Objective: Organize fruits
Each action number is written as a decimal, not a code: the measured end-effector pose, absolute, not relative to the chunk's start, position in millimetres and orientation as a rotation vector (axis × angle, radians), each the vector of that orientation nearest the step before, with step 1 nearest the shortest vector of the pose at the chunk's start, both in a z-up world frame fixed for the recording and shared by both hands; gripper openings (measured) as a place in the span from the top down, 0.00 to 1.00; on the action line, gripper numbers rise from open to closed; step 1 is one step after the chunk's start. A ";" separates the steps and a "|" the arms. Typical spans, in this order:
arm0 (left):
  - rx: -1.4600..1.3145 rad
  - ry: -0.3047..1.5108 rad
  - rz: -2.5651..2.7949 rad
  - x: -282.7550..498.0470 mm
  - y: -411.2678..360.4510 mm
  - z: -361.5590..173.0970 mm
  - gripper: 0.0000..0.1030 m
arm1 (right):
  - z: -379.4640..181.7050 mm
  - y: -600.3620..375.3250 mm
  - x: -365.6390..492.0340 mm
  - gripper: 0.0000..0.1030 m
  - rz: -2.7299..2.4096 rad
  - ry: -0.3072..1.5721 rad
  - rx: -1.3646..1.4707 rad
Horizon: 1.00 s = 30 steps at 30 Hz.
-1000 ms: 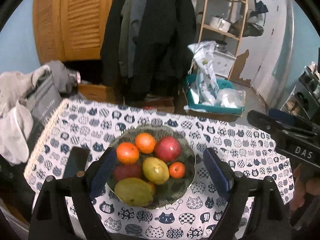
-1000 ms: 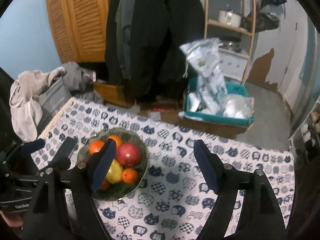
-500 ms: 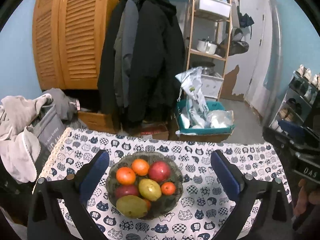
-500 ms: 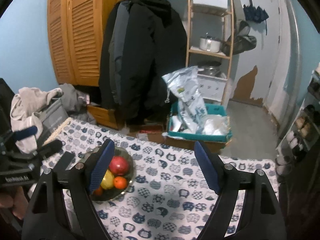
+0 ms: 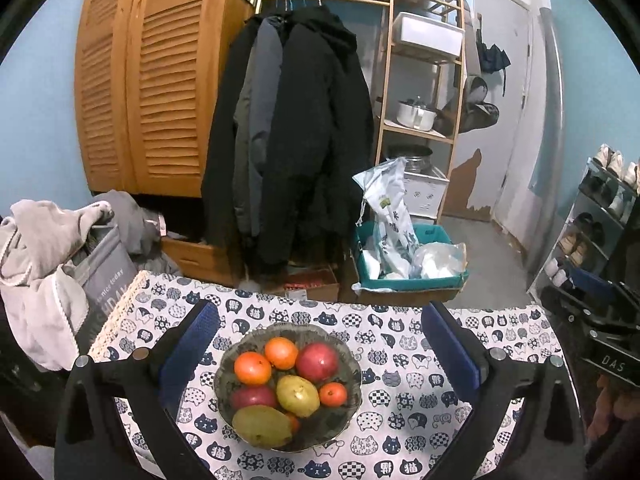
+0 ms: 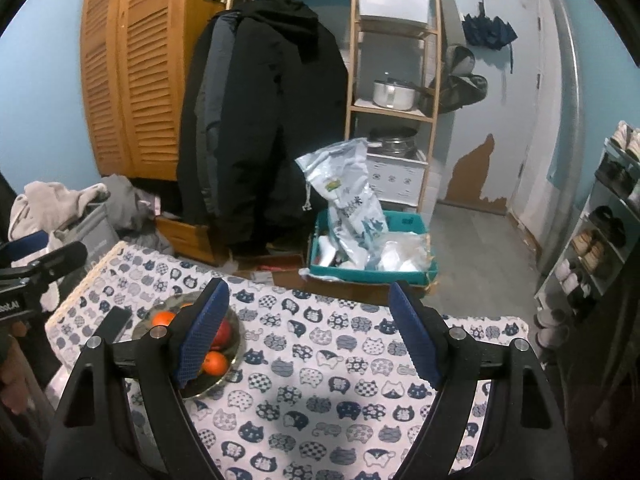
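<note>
1. The left gripper (image 5: 320,344) is spread as wide as it goes, and it holds nothing.
2. A glass fruit bowl (image 5: 348,396) sits on the tabletop (image 5: 400,412), which has a cloth with cat faces on it.
3. In the left wrist view the bowl lies below and in front of the left gripper, between its two blue pads (image 5: 188,344). The pads do not touch it.
4. The bowl holds two oranges (image 5: 253,368), a small orange (image 5: 333,394), a big red fruit (image 5: 317,361), another red fruit (image 5: 253,397), a yellow-green pear (image 5: 298,395) and a green mango (image 5: 262,426).
5. The mango lies at the near edge of the bowl. The oranges and the big red fruit lie at the far side.
6. The right gripper (image 6: 308,332) is released too, with nothing between its pads.
7. In the right wrist view the bowl (image 6: 236,354) is off to the left, partly hidden behind the left pad (image 6: 200,338). Only cat cloth (image 6: 320,360) lies between the two pads.
8. Each gripper can be seen at the edge of the other one's view.
</note>
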State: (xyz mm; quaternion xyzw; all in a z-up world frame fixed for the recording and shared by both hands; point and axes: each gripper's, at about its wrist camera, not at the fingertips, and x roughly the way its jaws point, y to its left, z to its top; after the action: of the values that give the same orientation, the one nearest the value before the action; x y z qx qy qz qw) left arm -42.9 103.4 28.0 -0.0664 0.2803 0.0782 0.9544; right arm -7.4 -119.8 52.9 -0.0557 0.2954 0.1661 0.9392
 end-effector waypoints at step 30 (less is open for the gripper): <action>-0.110 0.560 0.169 -42.5 97.0 33.1 0.01 | 45.0 -129.8 -3.0 0.21 0.323 0.621 -0.109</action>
State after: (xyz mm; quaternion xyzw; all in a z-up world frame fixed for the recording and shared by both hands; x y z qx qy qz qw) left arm -42.5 97.0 33.1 -0.0542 0.2759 0.0833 0.9560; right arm -3.0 -129.8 45.0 -0.0536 0.3041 0.1584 0.9379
